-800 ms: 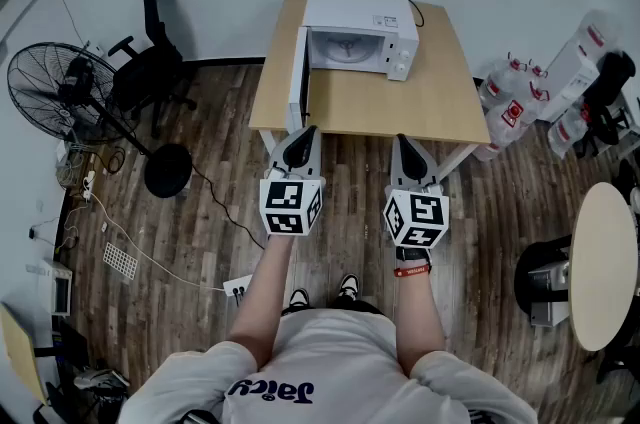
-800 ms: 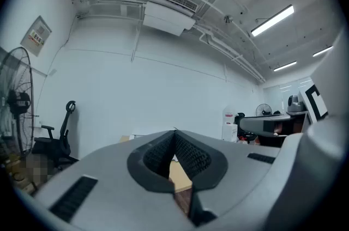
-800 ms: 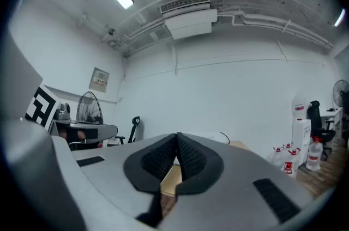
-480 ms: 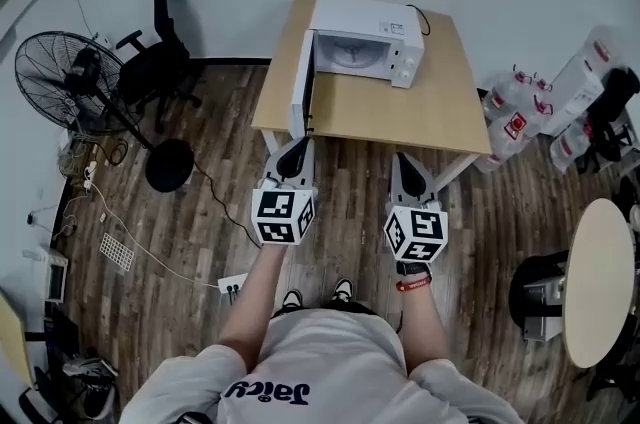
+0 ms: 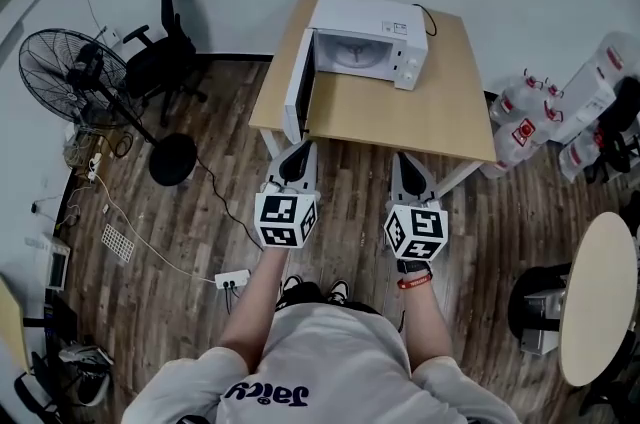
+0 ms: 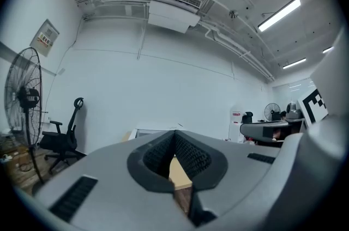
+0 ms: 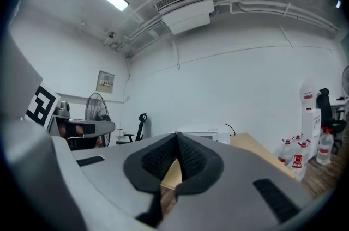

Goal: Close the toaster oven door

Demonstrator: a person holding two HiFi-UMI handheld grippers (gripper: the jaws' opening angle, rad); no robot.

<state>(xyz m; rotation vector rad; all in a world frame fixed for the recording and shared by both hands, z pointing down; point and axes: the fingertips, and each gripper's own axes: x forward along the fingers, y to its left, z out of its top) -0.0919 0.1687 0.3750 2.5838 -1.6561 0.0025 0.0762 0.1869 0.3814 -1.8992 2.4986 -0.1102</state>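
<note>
Zero of the job done, as far as I can see. The wooden table (image 5: 400,117) is ahead of me against the wall, with the white toaster oven (image 5: 370,17) at its back edge. The oven door (image 5: 296,87) hangs wide open, swung out on the left side to roughly square with the oven front. Its free edge reaches the table's near left corner, and the cavity is exposed.

Left gripper (image 5: 298,150) is held level, jaws clenched on nothing, tips just short of the door's free edge and not touching it. Right gripper (image 5: 405,162) is the same: level, jaws pressed together and empty, off the table's near edge and well apart from the door.

What's left is everything: get to the outer face of the door, sweep it right, press until it seats. My guess is the left one does it, since it's nearest.

Around me:
- round table (image 5: 600,292), far right
- pedestal fan (image 5: 68,72) and office chair (image 5: 160,62), left
- water bottles (image 5: 530,107), right of the table
- power strip (image 5: 232,281) on the floor by my left foot

None of it sits in the door's swing path. Table top in front of the oven is bare.
</note>
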